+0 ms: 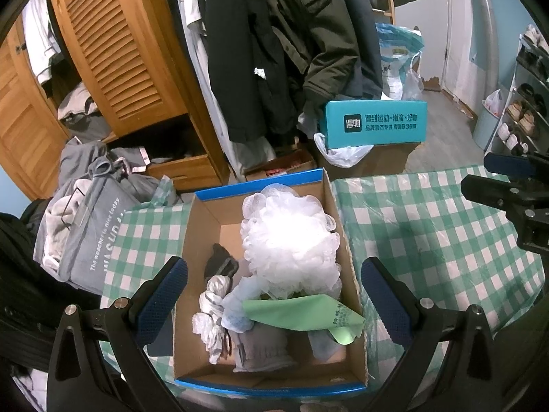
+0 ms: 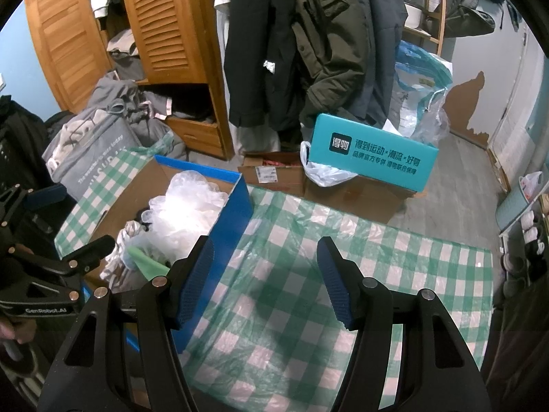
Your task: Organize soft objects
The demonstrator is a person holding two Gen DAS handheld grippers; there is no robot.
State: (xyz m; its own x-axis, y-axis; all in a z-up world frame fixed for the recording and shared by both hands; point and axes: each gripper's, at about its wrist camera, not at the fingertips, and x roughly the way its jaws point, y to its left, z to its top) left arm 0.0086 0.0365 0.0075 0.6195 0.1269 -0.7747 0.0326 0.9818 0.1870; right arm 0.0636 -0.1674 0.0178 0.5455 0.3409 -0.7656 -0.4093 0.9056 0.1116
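Note:
A cardboard box with a blue rim [image 1: 271, 386] stands on the green checked tablecloth [image 1: 429, 233]. In it lie a white mesh bath puff [image 1: 288, 243], a green cloth [image 1: 308, 312], a grey sock [image 1: 260, 346], a white crumpled cloth [image 1: 211, 312] and a dark knitted piece [image 1: 219, 264]. My left gripper [image 1: 274, 295] is open and empty, hovering over the box. My right gripper [image 2: 266, 281] is open and empty over the bare tablecloth [image 2: 343, 274], just right of the box [image 2: 233, 219]. The puff also shows in the right wrist view [image 2: 185, 213].
A teal shoe box [image 1: 375, 122] rests on cardboard cartons on the floor beyond the table. Coats [image 1: 274, 51] hang behind. A wooden wardrobe [image 1: 113, 51] and a grey laundry bag [image 1: 89, 240] stand at the left. A shoe rack [image 1: 525, 103] is at the right.

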